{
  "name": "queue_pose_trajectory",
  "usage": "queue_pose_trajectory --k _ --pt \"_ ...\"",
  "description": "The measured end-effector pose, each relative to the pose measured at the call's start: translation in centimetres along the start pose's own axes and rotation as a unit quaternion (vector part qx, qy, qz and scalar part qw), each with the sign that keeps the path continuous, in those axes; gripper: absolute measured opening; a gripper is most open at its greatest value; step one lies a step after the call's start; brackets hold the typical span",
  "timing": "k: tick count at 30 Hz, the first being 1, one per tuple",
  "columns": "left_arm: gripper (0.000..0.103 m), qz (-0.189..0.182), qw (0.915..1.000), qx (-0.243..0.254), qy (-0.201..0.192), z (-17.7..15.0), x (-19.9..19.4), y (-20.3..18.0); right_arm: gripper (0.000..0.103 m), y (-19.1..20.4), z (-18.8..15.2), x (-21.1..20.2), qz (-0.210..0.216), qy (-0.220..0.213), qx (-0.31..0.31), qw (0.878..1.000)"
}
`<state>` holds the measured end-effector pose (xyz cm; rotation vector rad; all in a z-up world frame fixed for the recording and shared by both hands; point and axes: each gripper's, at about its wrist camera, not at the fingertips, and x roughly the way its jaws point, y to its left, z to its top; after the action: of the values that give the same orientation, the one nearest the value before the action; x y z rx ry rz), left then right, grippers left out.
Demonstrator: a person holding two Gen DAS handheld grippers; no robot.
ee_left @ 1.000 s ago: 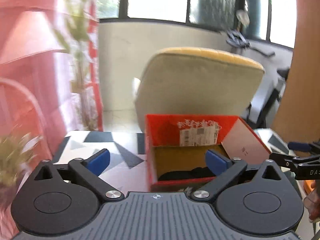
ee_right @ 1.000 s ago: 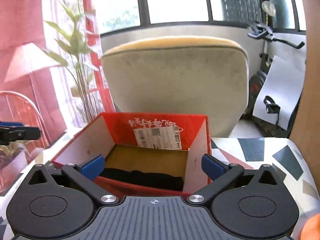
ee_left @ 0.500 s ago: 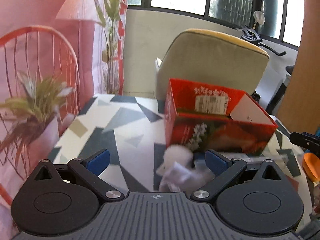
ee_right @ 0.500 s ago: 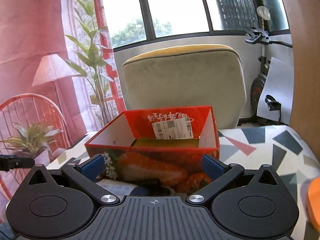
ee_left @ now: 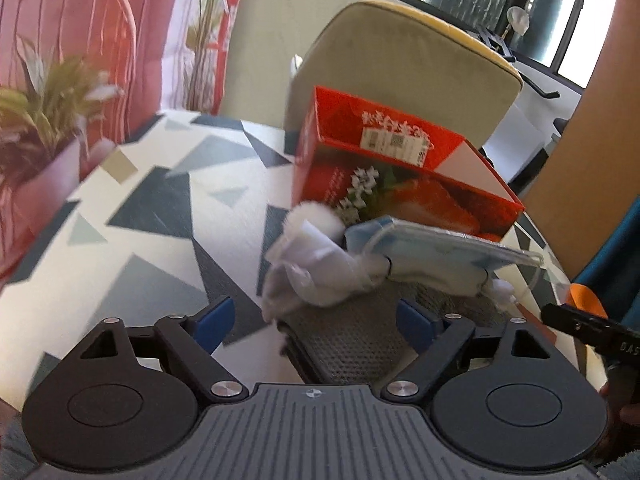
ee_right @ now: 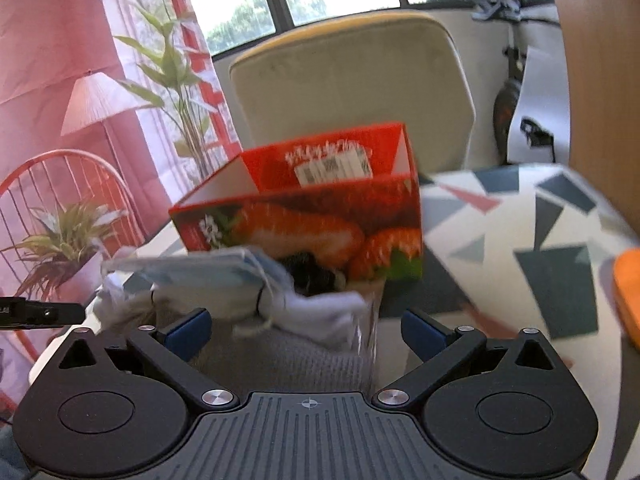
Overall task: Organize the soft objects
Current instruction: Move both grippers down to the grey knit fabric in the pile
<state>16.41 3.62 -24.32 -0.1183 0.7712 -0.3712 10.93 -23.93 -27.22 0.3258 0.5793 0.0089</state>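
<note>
Both grippers, left gripper (ee_left: 316,320) and right gripper (ee_right: 306,328), hang wide apart, gripping nothing, the left's jaws just narrowing, over heaped pale-blue face masks (ee_left: 432,252) touching the red strawberry-printed cardboard box (ee_right: 320,220).

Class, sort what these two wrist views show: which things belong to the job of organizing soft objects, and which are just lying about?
Belongs to the job:
- blue face mask
- white crumpled cloth
- grey knitted fabric
- red strawberry box
- left gripper
- right gripper

Just lying about:
- potted plant
- beige chair
- orange object

White barcode label (ee_left: 394,141) seen on red box (ee_left: 400,196) inner wall, unreadable; "DAS" printed on right gripper (ee_left: 592,330).
</note>
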Motion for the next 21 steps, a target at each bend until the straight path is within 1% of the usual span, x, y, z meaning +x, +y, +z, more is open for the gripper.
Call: queue_pose_trajectory --k 1,4,8,11,13,15,17,19,21 --pt "0.088 -0.002 1.0000 -0.002 0.004 -0.2 0.2 0.0 0.096 -0.1 -0.2 0.1 0.003 0.006 0.006 1.000" --pt "0.082 -0.004 0.9998 -0.004 0.017 -0.5 0.8 -0.2 0.096 -0.5 -0.9 0.6 0.008 0.023 0.022 0.999" --pt "0.082 -0.011 0.9996 -0.006 0.027 -0.7 1.2 -0.2 0.095 -0.8 -1.4 1.8 0.012 0.048 0.031 0.998" --pt "0.080 -0.013 0.9993 -0.002 0.034 -0.8 1.4 -0.4 0.094 -0.8 -1.7 2.7 0.013 0.054 0.031 0.998" --pt "0.077 -0.016 0.9991 0.001 0.039 -0.9 1.6 -0.6 0.089 -1.0 -1.9 3.2 0.015 0.061 0.039 0.997" --pt "0.076 -0.019 0.9988 0.005 0.044 -0.9 1.9 -0.8 0.088 -1.0 -2.1 3.5 0.018 0.068 0.042 0.997" --pt "0.076 -0.019 0.9985 0.008 0.051 -1.1 2.2 -1.0 0.087 -0.7 -2.1 3.6 0.014 0.067 0.031 0.997" --pt "0.076 -0.020 0.9982 0.007 0.056 -1.1 2.4 -1.0 0.084 -0.4 -2.0 3.5 0.014 0.064 0.021 0.998" --pt "0.074 -0.021 0.9980 0.005 0.059 -1.1 2.5 -0.9 0.084 -0.4 -1.9 3.5 0.014 0.063 0.019 0.998"
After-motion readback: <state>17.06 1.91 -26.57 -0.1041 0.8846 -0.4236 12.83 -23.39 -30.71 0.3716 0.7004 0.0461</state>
